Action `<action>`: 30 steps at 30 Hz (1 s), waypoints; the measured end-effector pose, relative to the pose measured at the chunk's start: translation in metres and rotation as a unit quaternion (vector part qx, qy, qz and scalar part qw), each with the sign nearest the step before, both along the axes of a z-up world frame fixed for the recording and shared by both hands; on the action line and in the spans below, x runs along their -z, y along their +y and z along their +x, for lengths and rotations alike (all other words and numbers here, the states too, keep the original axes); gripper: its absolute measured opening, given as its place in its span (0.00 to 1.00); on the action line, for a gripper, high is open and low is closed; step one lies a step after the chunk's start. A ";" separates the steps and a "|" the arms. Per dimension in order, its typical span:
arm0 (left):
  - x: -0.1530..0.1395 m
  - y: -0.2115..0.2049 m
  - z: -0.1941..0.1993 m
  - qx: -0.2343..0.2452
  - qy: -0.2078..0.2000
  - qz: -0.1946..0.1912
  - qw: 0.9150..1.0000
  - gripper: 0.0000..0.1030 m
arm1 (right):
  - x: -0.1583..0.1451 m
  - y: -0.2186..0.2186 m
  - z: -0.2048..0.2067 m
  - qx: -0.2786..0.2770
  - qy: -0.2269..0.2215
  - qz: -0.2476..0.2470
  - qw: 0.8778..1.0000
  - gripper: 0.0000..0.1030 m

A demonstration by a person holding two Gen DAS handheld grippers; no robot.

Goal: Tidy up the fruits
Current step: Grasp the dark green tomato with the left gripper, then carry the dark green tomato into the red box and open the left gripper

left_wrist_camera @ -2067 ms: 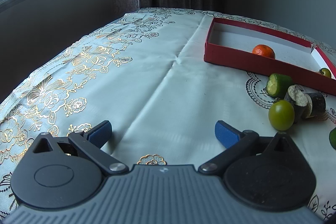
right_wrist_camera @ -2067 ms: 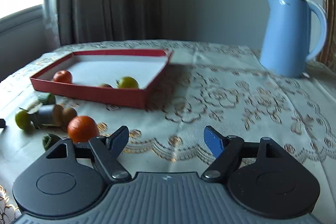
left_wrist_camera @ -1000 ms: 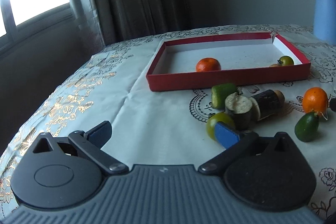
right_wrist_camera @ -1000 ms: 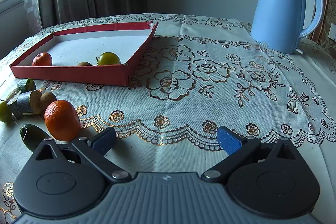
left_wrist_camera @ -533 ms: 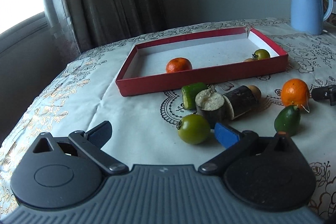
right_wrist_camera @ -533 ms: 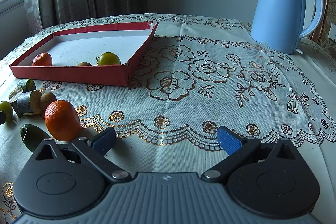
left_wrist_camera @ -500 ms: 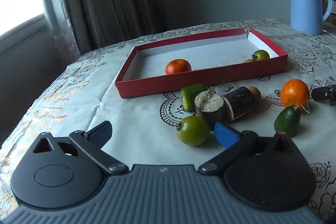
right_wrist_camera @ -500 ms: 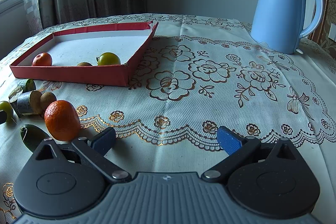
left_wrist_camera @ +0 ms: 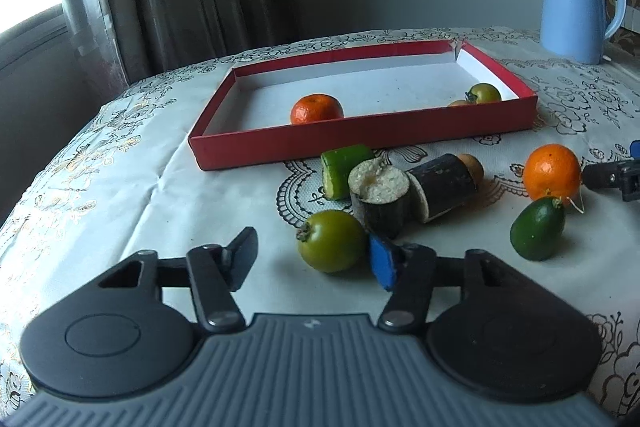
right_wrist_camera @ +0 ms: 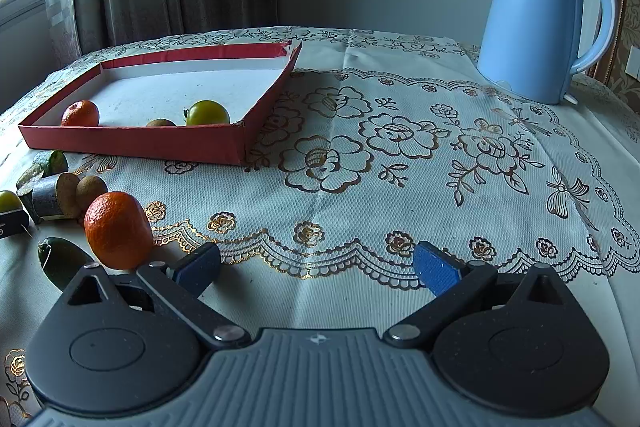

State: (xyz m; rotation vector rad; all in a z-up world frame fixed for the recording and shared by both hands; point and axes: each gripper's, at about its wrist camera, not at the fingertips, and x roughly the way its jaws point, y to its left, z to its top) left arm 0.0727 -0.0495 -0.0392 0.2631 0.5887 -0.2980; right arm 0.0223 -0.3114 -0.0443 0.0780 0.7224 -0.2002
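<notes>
A red tray [left_wrist_camera: 360,143] holds a tangerine [left_wrist_camera: 317,108], a green tomato [left_wrist_camera: 485,92] and a brown fruit. In front of it lie a cucumber piece [left_wrist_camera: 343,171], two dark cut pieces [left_wrist_camera: 380,199], a green tomato [left_wrist_camera: 331,246], a tangerine [left_wrist_camera: 552,171] and a small green fruit [left_wrist_camera: 538,229]. My left gripper [left_wrist_camera: 314,257] is open, the green tomato between its fingers, the right pad close to it. My right gripper [right_wrist_camera: 316,267] is open and empty, right of the tangerine [right_wrist_camera: 118,230]; the tray [right_wrist_camera: 132,143] is at far left.
A blue kettle [right_wrist_camera: 540,23] stands at the back right of the table, also in the left wrist view [left_wrist_camera: 576,3]. The flowered tablecloth [right_wrist_camera: 400,155] covers the table. Curtains and a window are behind at left.
The left gripper has swung right and moved forward around the green tomato, and its fingers have narrowed somewhat. The right gripper has stayed still.
</notes>
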 end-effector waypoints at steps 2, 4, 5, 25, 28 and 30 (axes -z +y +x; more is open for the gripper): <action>0.000 -0.001 -0.001 0.006 0.003 -0.004 1.000 0.42 | 0.000 0.000 0.000 0.000 0.000 0.000 1.000 1.00; 0.000 -0.002 -0.002 0.011 0.004 -0.006 1.000 0.33 | 0.000 0.000 0.000 0.000 0.000 0.000 1.000 1.00; 0.000 -0.003 -0.003 0.010 0.004 -0.005 1.000 0.33 | 0.000 0.000 0.000 0.000 0.000 0.000 1.000 1.00; -0.028 -0.006 -0.017 -0.073 -0.007 0.007 0.997 0.32 | 0.000 0.000 0.000 0.000 0.000 0.000 1.000 1.00; -0.034 -0.014 -0.016 -0.076 -0.015 0.013 0.997 0.32 | 0.000 0.000 0.000 0.000 0.000 0.000 1.000 1.00; -0.039 -0.020 -0.014 -0.075 -0.018 0.013 0.997 0.32 | 0.000 0.000 0.000 0.000 0.000 0.000 1.000 1.00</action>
